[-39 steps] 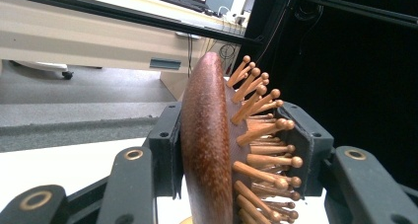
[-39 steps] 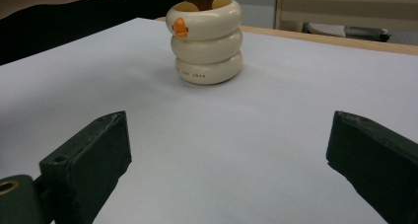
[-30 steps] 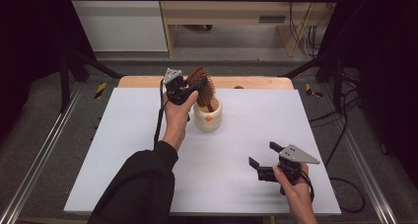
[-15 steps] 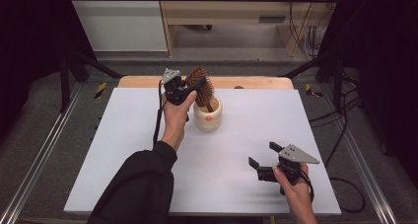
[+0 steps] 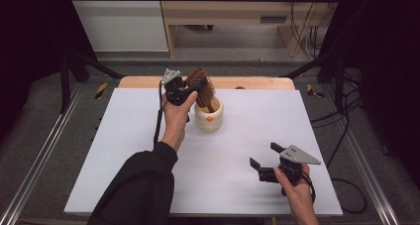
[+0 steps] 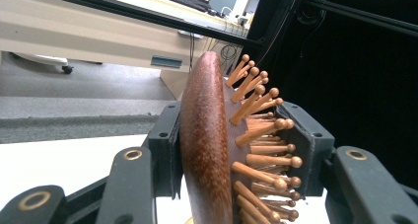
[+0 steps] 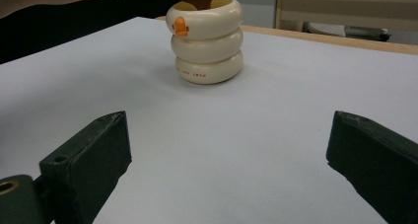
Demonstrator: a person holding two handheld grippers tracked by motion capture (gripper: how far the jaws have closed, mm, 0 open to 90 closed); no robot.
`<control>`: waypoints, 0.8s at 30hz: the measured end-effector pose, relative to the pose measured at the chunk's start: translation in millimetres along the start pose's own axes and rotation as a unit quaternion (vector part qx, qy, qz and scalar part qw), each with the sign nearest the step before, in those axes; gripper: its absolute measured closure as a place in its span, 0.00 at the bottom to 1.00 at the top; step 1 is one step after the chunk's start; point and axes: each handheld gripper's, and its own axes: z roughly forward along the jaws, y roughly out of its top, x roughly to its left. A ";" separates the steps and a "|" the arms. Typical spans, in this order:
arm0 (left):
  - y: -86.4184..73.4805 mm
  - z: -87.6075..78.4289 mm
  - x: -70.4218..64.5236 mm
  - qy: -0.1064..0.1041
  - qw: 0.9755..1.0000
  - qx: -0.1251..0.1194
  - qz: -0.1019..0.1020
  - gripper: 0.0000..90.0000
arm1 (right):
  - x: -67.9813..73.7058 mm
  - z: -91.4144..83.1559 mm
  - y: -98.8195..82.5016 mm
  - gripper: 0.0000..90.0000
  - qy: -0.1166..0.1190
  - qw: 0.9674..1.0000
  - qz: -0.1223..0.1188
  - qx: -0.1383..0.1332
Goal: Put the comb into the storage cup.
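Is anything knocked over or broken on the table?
Nothing stands out. The cream holder stands upright on the white table. The wooden hairbrush sits in it, handle down, leaning, clamped at the head by the left gripper. The right gripper is open and empty.

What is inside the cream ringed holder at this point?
The wooden hairbrush stands in the cream ringed holder, its handle going down past the rim. The left tongs clamp its head. The handle's lower end and the holder's bottom are hidden by the wall.
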 end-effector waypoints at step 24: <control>-1.5 -1.7 6.9 0.006 1.000 0.001 -0.015 0.52 | 0.3 1.0 -0.3 0.04 0.000 1.000 -0.002 0.001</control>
